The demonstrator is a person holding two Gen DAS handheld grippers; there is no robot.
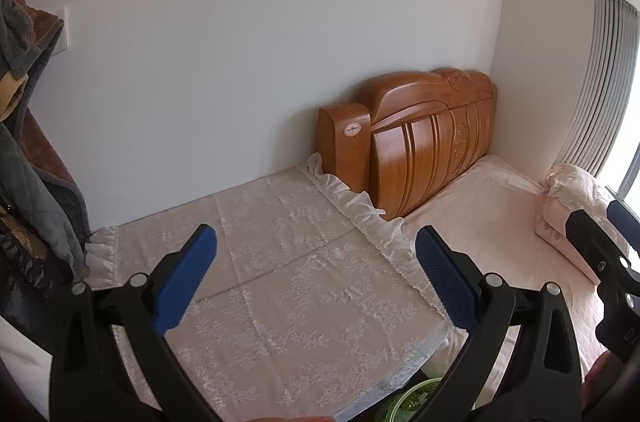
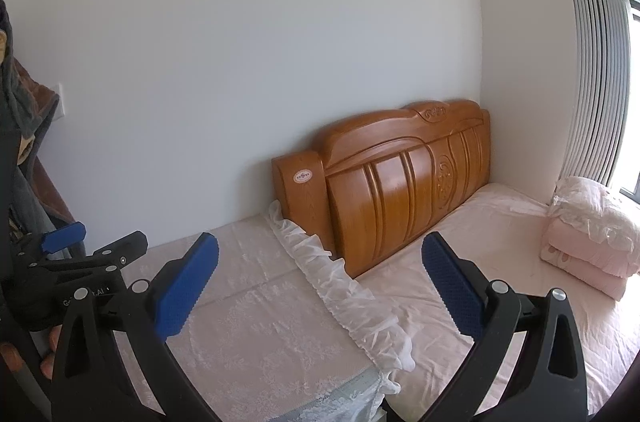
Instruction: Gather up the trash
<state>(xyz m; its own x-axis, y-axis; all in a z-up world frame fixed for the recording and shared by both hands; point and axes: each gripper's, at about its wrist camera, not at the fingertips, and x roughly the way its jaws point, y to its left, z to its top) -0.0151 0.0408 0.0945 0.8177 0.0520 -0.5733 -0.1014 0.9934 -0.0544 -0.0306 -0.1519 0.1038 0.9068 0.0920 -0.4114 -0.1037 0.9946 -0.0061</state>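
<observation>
Nearest, the left claw (image 1: 316,278) and right claw (image 2: 320,282) both hang spread wide and empty over a lace-covered desk (image 1: 288,262). A green-rimmed bin (image 1: 416,396) peeks out at 6 o'clock. Farther, a wooden headboard (image 2: 400,182) stands at 1 o'clock, folded pink bedding (image 2: 592,238) at 3. No trash shows.

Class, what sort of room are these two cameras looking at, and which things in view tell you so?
Most likely a bedroom: a carved wooden headboard against the wall, a pink-sheeted mattress, and folded pink bedding by the curtained window.
</observation>
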